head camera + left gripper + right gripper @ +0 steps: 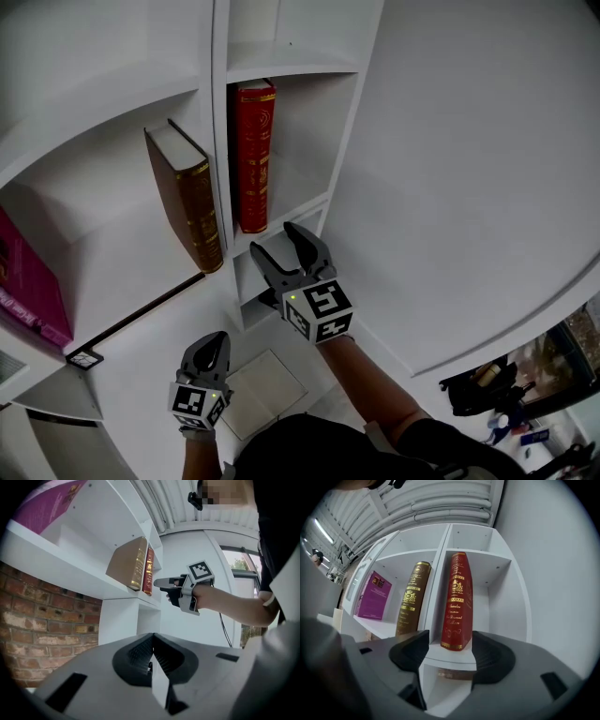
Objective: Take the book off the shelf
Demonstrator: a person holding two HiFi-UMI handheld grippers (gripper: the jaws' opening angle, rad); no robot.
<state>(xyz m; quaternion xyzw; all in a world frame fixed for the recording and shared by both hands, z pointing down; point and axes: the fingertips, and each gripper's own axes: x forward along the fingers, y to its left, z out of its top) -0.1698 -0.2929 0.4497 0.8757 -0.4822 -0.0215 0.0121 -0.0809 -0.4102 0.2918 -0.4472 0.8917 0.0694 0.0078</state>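
A red book point(253, 155) point(457, 602) with gold print stands upright in the right shelf compartment, against the divider. My right gripper point(275, 239) point(449, 644) is open just below and in front of it, jaws pointing at its lower spine and not touching it. A brown book point(187, 202) point(411, 597) leans in the compartment to the left. My left gripper point(214, 339) point(151, 641) hangs lower and nearer to me, shut and holding nothing. The left gripper view also shows the right gripper point(161, 582) near the shelf edge by the red book point(149, 571).
A pink book point(28, 281) point(374, 596) lies against the far left of the white shelf point(281, 66). A white wall point(469, 187) runs along the right of the shelf. A brick wall point(28, 620) is below left. A dark bag point(487, 380) sits at bottom right.
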